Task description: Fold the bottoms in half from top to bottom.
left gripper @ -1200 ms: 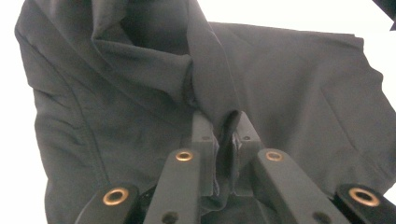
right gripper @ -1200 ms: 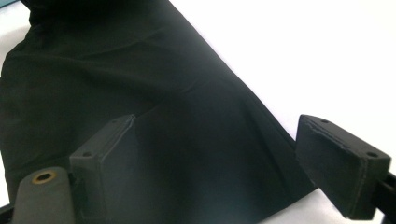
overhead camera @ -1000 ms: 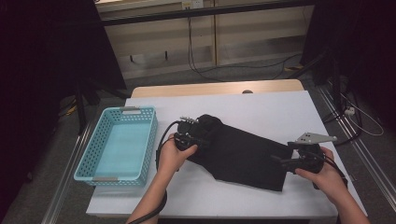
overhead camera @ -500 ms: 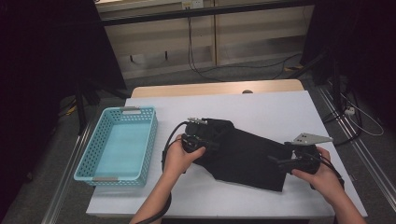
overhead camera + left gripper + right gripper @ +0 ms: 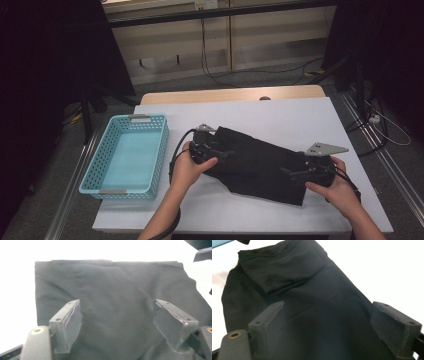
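Observation:
A black cloth (image 5: 260,162) lies flat across the middle of the white table (image 5: 280,112), with a flap folded over at its left end. My left gripper (image 5: 220,152) rests on that left end. Its jaws have just been opening and now stand wide apart above the fabric (image 5: 112,282), pinching nothing. At the cloth's right end my right gripper (image 5: 292,172) also hovers open, with the dark fabric (image 5: 312,285) spread beneath its jaws. Both grippers point toward each other along the cloth. In their own views, the left gripper (image 5: 117,305) and right gripper (image 5: 329,306) show bare pads.
A light blue perforated basket (image 5: 161,150) stands at the table's left side, close to my left hand. The table's far edge meets a wooden strip (image 5: 225,95). Cables trail on the floor beyond, and metal rails run along both sides.
The left hand has edged slightly right onto the cloth's left end. The right hand has stayed in place.

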A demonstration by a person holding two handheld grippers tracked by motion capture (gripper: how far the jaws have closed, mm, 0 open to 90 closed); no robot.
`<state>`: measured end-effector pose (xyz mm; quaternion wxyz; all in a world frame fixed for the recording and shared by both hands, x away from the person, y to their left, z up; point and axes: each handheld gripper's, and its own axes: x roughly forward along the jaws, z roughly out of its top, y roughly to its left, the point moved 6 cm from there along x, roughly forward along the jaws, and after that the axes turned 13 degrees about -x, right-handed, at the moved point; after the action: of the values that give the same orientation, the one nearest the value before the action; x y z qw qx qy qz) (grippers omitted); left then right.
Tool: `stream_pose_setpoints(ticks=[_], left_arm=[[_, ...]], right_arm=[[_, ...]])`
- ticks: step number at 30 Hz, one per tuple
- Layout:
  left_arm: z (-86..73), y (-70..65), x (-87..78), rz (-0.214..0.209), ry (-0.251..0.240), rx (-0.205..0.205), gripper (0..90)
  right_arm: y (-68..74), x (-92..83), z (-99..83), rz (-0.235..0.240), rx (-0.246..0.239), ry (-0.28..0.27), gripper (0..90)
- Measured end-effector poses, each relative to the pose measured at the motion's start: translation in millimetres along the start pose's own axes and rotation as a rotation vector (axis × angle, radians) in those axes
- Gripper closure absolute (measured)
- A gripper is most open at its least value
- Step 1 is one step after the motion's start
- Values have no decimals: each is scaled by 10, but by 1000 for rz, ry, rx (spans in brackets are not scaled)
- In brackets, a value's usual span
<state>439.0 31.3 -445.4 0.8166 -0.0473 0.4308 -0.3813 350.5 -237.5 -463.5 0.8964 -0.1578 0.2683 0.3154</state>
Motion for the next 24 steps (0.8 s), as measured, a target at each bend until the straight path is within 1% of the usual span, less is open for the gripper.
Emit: stream_pose_setpoints(ticks=[2,4,5,6,7,8,9,11,13,15,16,17,19,20,22,24], left_arm=[[-8,73,-36,30,-3,9,197],[-22,122,-61,46,-10,1,188],[-35,158,-80,63,1,16,183],[-42,179,-87,75,-7,11,177],[-53,209,-101,90,-3,19,170],[-64,236,-117,101,3,25,162],[-74,256,-126,109,0,22,155],[-92,298,-150,121,0,18,150],[-110,334,-178,135,1,17,145],[-123,356,-207,146,3,17,144],[-125,362,-215,152,-4,14,144],[-131,373,-227,155,-2,15,143],[-143,387,-233,164,-3,12,142],[-154,400,-237,164,5,14,141],[-167,419,-239,170,11,13,141],[-177,432,-237,178,10,7,139]], right_arm=[[37,25,37,3,-1,-6,121],[77,61,72,9,-3,-11,114],[102,83,85,17,-9,-8,113],[127,107,97,23,-21,-7,113],[158,132,111,33,-30,-6,119],[190,160,124,42,-40,-3,144],[222,186,135,50,-53,3,189],[284,245,157,64,-67,10,249],[352,303,174,88,-85,24,334],[416,347,199,106,-102,26,394],[447,368,211,118,-107,28,427],[481,387,221,131,-111,32,448],[546,431,232,154,-130,38,461],[576,454,233,159,-140,44,463],[624,494,236,166,-161,56,500],[641,521,252,148,-172,56,569]])
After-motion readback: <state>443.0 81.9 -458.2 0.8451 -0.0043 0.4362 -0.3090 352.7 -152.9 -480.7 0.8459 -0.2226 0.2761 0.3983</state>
